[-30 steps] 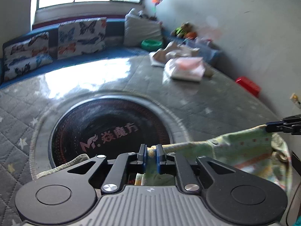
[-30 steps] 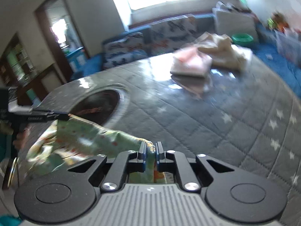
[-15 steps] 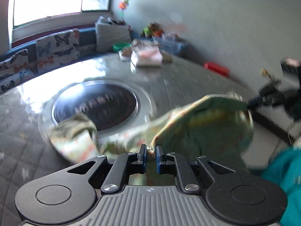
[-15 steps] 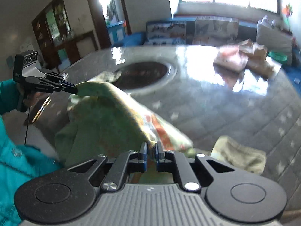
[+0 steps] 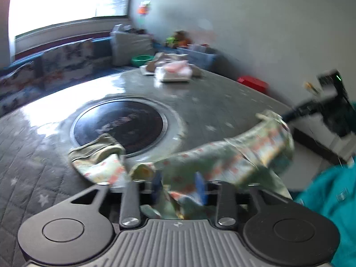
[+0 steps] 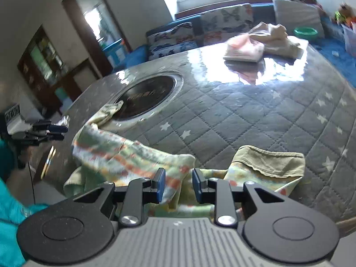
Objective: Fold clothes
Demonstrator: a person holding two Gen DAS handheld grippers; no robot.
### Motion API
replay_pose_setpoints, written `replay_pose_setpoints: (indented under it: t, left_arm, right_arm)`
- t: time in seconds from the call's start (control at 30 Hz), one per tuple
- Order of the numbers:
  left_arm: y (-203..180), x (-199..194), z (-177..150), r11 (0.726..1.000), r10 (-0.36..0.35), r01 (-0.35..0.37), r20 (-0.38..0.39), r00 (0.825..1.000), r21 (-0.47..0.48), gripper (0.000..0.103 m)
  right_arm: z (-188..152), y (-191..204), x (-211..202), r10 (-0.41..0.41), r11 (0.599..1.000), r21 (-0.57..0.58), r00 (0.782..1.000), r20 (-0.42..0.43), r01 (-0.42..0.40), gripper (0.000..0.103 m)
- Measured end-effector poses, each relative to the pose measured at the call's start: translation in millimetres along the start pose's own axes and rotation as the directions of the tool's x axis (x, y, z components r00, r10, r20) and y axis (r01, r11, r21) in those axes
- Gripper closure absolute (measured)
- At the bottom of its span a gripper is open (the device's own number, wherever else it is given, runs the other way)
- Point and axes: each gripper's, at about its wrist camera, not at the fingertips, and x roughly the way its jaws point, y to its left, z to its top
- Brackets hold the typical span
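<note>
Both claws stand with their blue-padded fingers apart. At lower centre of the left wrist view, the left claw (image 5: pixel 179 188) has the patterned green garment (image 5: pixel 224 162) bunched between its spread fingers, not pinched. From there the cloth runs up to the right edge of the frame, where its far end meets the blurred tip of the other tool; at left, a cuffed end (image 5: pixel 98 153) lies on the counter (image 5: pixel 211 104), touching the rim of the round black insert (image 5: pixel 119 125).

At lower centre of the right wrist view, the right claw (image 6: pixel 176 188) is likewise parted, with a fold of the garment (image 6: pixel 124 155) passing under and between its fingers (image 6: pixel 160 183). An olive-cuffed end (image 6: pixel 267 161) lies just right of the claw on the quilted grey cover with white stars. The other end trails up to the left onto the insert's edge (image 6: pixel 111 109). At the left edge, the left claw (image 6: pixel 60 132) appears apart from the cloth.

Toward the top right of this view, a pink folded piece (image 6: pixel 244 49) and a beige crumpled one (image 6: pixel 278 37) sit together at the counter's far side. Teal sleeve fabric (image 6: pixel 11 211) shows in the lower left corner.
</note>
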Motion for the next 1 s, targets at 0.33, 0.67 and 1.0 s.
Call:
replay_pose_setpoints:
  t: [0.33,0.67,1.0]
  left_arm:
    - [6.5,39.9,6.7,0.994,0.044,-0.049,-0.048,0.998,-0.097,0.049]
    - [12.1,54.3,-0.1,0.984,0.040,-0.047,-0.042,0.998,-0.171,0.072]
    - [-16.0,49.8,15.3,0.991,0.127,-0.127,0.010,0.992,0.039,0.091]
  right_arm:
    - [-6.5,-7.6,24.0,-0.067,0.995,0.068,0.997,-0.025,0.069,0.071]
    - [-5.1,1.4,33.4,-0.064,0.998,0.019,0.998,-0.029,0.064,0.083]
    - [21.8,19.4,32.5,-0.108,0.988,-0.114,0.994,0.005,0.108,0.098]
